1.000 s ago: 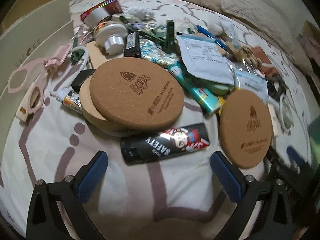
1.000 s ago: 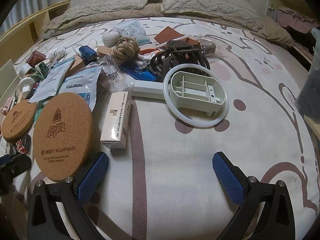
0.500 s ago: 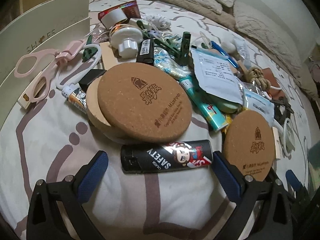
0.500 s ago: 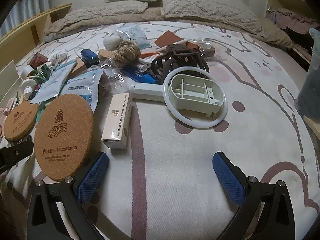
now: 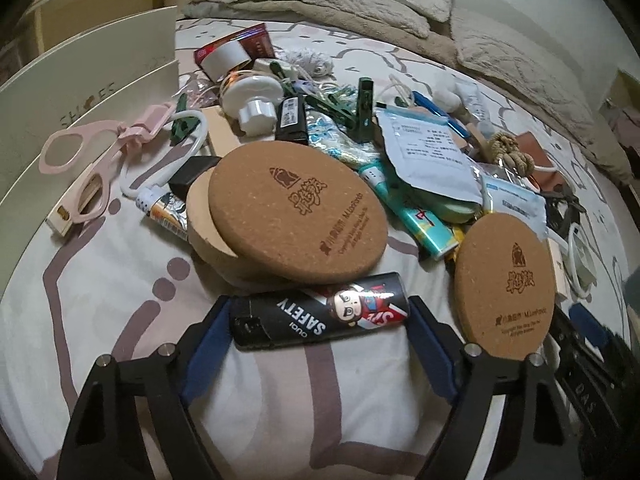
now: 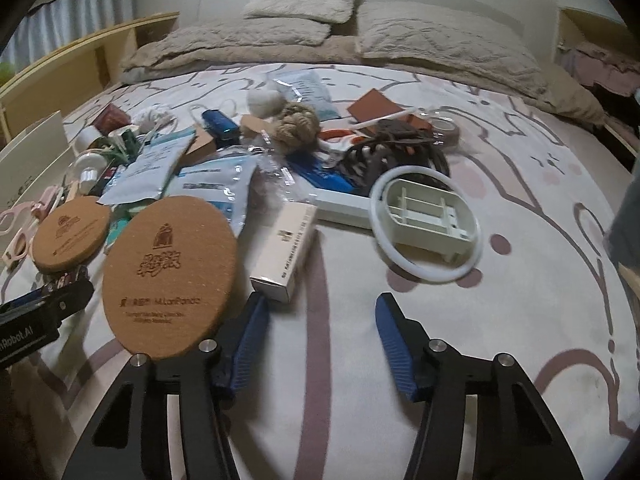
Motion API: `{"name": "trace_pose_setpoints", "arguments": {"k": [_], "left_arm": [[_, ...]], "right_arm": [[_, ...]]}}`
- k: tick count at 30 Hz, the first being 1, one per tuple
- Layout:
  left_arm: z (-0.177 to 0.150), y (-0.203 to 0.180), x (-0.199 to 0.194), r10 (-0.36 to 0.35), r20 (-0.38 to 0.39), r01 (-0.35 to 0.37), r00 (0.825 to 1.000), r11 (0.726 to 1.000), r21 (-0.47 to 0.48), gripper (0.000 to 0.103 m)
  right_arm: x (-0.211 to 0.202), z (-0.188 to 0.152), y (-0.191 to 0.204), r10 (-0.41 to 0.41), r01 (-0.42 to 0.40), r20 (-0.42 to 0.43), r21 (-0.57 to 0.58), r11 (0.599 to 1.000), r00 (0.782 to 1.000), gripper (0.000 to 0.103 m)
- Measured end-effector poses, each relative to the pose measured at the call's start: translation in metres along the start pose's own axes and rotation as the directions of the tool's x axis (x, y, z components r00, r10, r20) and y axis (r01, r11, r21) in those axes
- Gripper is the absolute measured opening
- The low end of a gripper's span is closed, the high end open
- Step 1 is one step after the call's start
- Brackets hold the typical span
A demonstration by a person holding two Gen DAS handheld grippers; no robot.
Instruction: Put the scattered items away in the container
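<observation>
Cork coasters (image 5: 296, 216) matt, grainy; lighter (image 5: 320, 316) glossy plastic; bedsheet (image 6: 400, 360) soft cloth; carton (image 6: 286, 252) smooth paper.

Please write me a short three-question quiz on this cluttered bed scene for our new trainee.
1. True or false: the lighter lies between the fingers of the left gripper.
2. What colour are the scissors beside the cardboard box? A pink, B green, C black.
3. Fill in: the large white word printed on the lighter reads ____.

Key
1. True. The jaws have just been closing, and the pads now meet the lighter at both ends.
2. A.
3. SAFETY.
</observation>
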State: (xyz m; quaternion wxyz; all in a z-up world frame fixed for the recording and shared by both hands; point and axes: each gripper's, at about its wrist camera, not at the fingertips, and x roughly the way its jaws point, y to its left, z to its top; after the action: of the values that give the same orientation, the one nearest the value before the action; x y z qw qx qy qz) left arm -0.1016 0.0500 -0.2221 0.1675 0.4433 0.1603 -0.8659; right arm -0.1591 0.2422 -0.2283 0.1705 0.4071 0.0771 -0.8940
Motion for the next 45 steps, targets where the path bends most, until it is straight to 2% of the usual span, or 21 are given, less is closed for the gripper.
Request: {"name": "trace_pose_setpoints", "arguments": {"k": [6, 10, 13, 16, 21, 23, 25, 30, 34, 40, 45], "left_arm": [[-0.001, 0.006, -0.003, -0.076, -0.018, 0.078, 0.997, 0.992, 0.099, 0.084], [-0.002, 0.011, -0.007, -0.11, -0.03, 0.113, 0.994, 0.985, 0.132, 0.084], [-0.004, 0.013, -0.01, -0.125, -0.047, 0.131, 0.991, 0.978, 0.159, 0.084], [-0.007, 0.016, -0.015, -0.141, -0.064, 0.151, 0.988, 0.969, 0.196, 0.084], [-0.015, 0.022, -0.023, -0.143, -0.086, 0.162, 0.986, 0.942, 0.293, 0.084], [-0.019, 0.028, -0.028, -0.142, -0.092, 0.164, 0.986, 0.935, 0.314, 0.084], [-0.022, 0.036, -0.033, -0.146, -0.096, 0.169, 0.985, 0.934, 0.314, 0.084], [-0.022, 0.063, -0.048, -0.16, -0.105, 0.182, 0.981, 0.948, 0.259, 0.084], [-0.019, 0.081, -0.055, -0.147, -0.096, 0.166, 0.985, 0.956, 0.243, 0.084], [-0.013, 0.103, -0.062, -0.125, -0.074, 0.14, 0.989, 0.961, 0.24, 0.084], [-0.014, 0.109, -0.062, -0.134, -0.069, 0.147, 0.989, 0.957, 0.249, 0.084]], "right_arm": [[-0.003, 0.0, 0.01, 0.012, -0.012, 0.003, -0.044, 0.999, 1.0, 0.056], [0.002, 0.007, 0.009, 0.024, -0.024, -0.01, -0.039, 0.999, 1.0, 0.055], [0.008, 0.011, 0.012, 0.019, -0.019, -0.015, -0.048, 0.999, 1.0, 0.047], [0.009, 0.01, 0.012, 0.017, -0.018, -0.012, -0.048, 0.999, 1.0, 0.045], [0.01, 0.009, 0.007, 0.058, -0.058, -0.008, -0.022, 0.998, 0.998, 0.036], [0.009, 0.008, 0.005, 0.064, -0.065, -0.005, -0.014, 0.998, 0.998, 0.027], [0.006, 0.006, 0.004, 0.065, -0.065, 0.006, -0.005, 0.998, 0.998, 0.02], [-0.003, 0.002, 0.003, 0.059, -0.059, 0.022, 0.0, 0.998, 0.998, 0.02], [-0.01, -0.005, 0.008, 0.061, -0.061, 0.012, -0.018, 0.998, 0.998, 0.02], [-0.027, -0.021, 0.016, 0.086, -0.086, -0.011, -0.059, 0.995, 0.996, 0.02], [-0.056, -0.039, 0.021, 0.13, -0.13, -0.002, -0.079, 0.988, 0.992, 0.02]]}}
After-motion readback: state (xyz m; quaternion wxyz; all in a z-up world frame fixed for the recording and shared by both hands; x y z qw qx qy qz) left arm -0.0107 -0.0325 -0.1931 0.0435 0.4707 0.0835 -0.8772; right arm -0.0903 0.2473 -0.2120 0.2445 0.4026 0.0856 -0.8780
